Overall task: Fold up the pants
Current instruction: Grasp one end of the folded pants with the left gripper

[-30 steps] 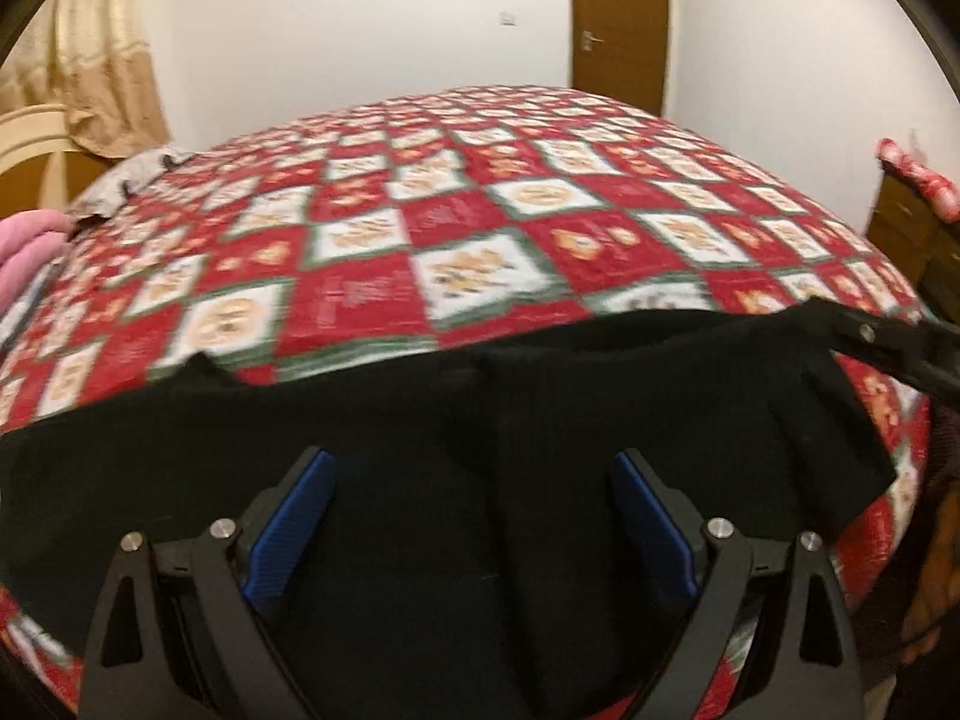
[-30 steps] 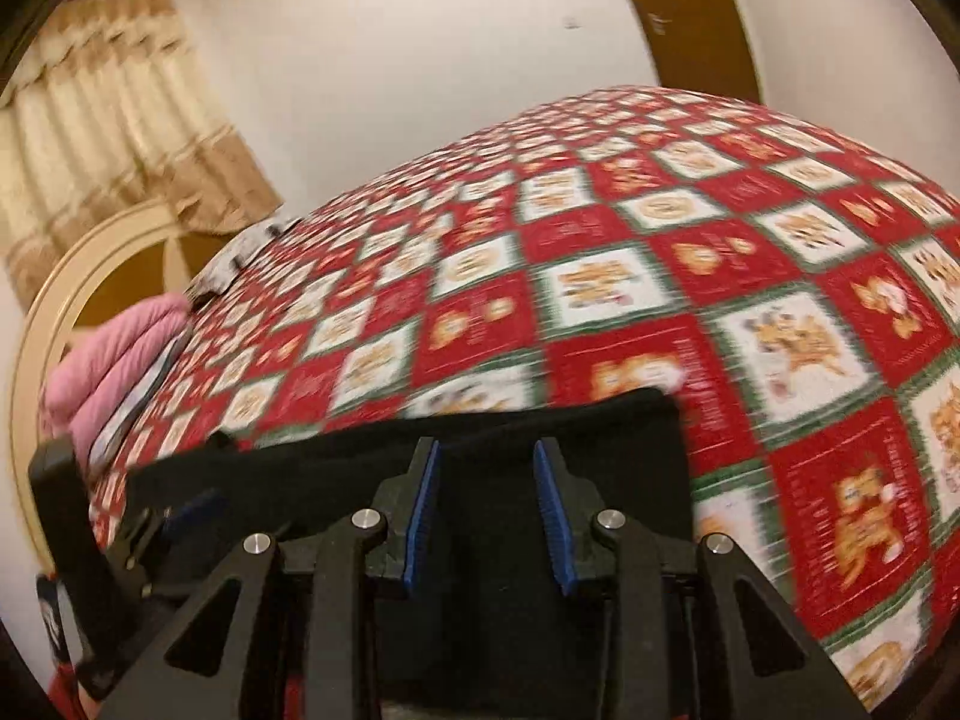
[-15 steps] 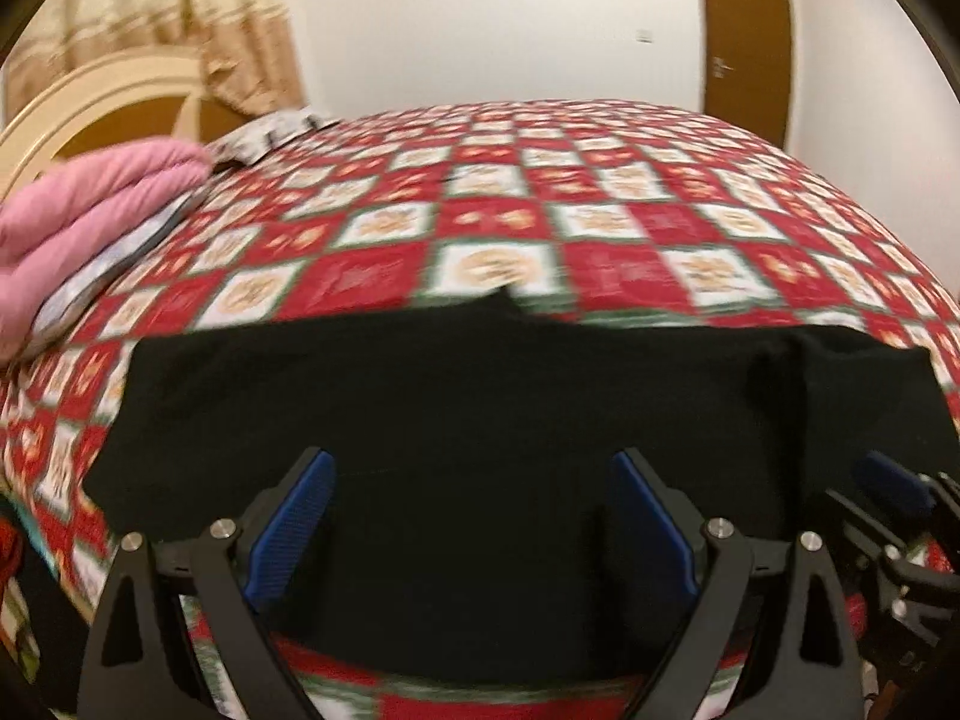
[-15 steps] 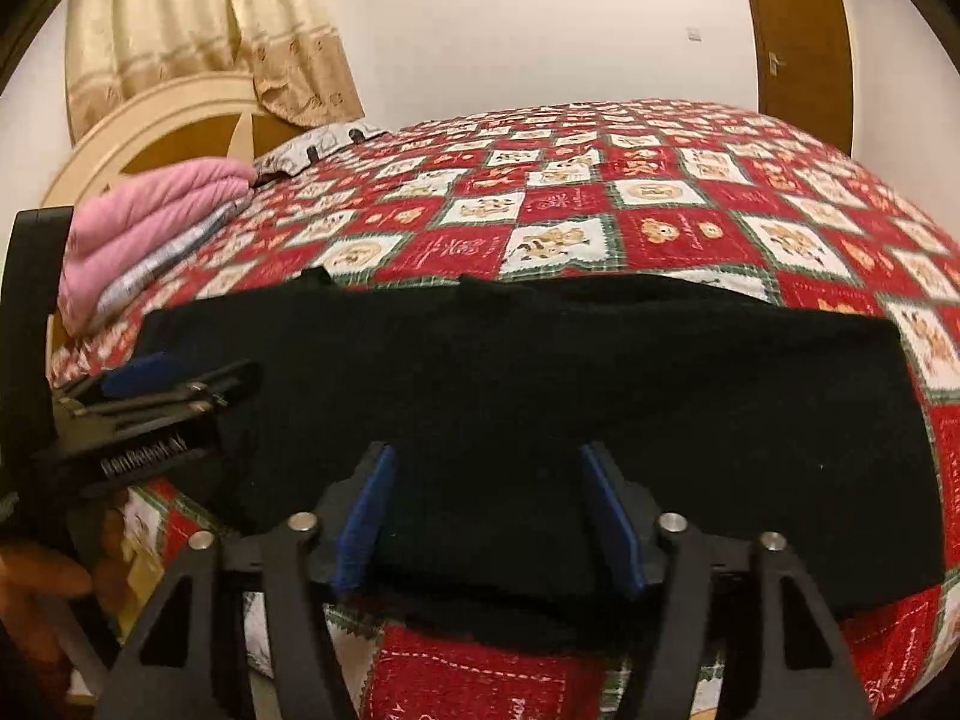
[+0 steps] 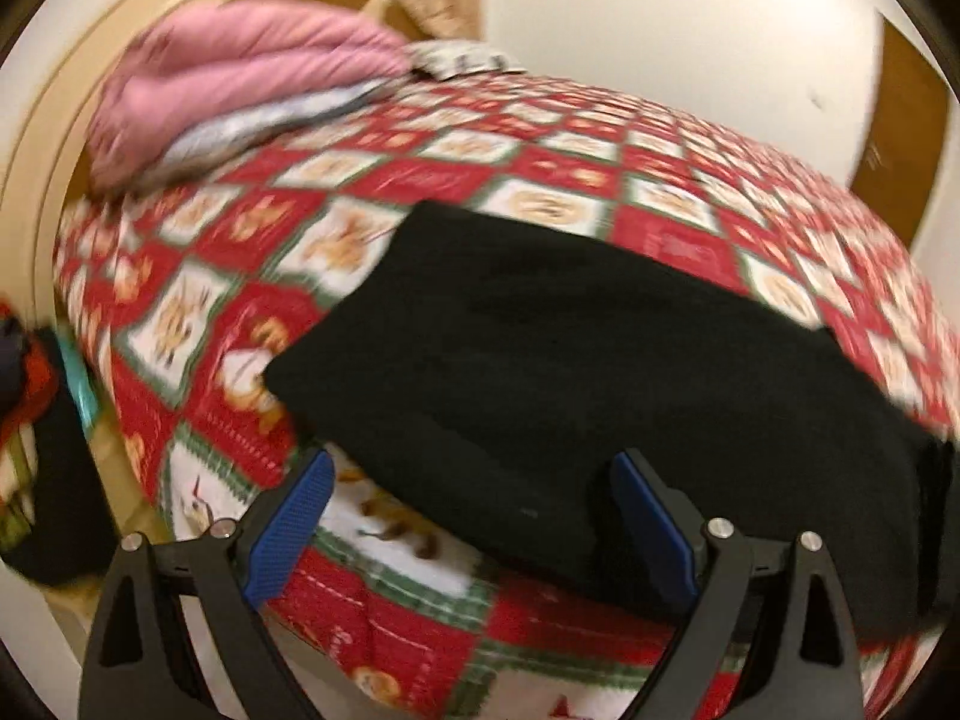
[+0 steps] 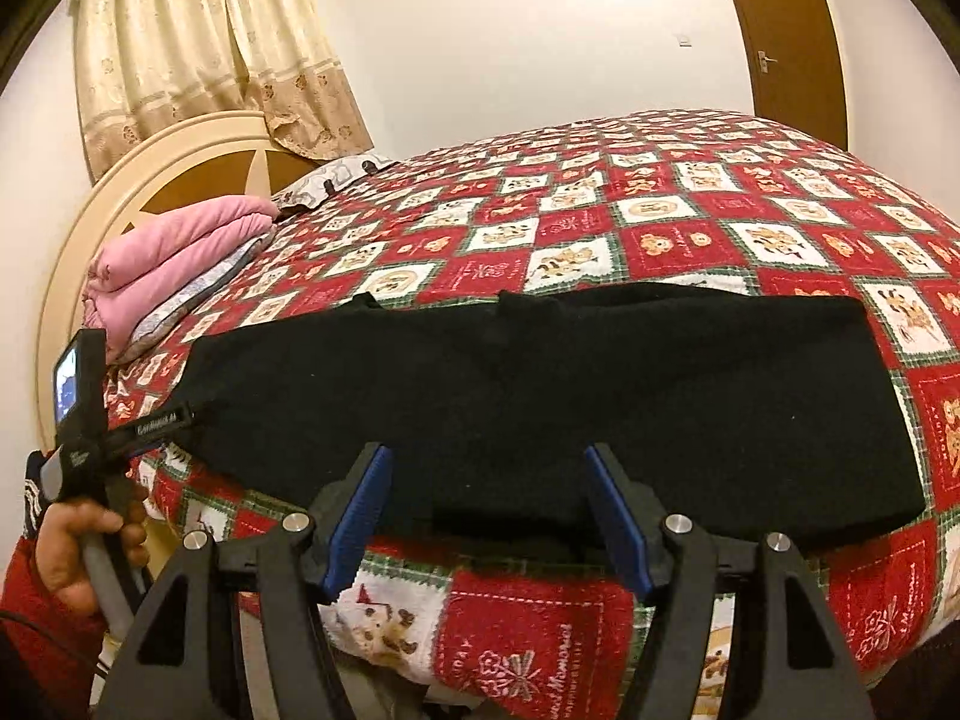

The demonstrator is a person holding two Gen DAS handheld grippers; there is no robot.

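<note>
Left gripper (image 5: pixel 474 516) swung toward pink bedding (image 5: pixel 240 78)

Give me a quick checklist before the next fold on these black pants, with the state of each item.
1. Black pants lie as a long flat band on the quilt: ok.
2. Right gripper jaws open, nothing clamped: ok.
3. Left gripper jaws open, hovering at the left end of the pants: ok.
4. Near edge of the pants sits on the bed and does not hang off: ok.
5. Layers inside the fold aligned: cannot tell, the fabric is too dark.
6. Pink bedding stays apart from the pants: ok.
</note>
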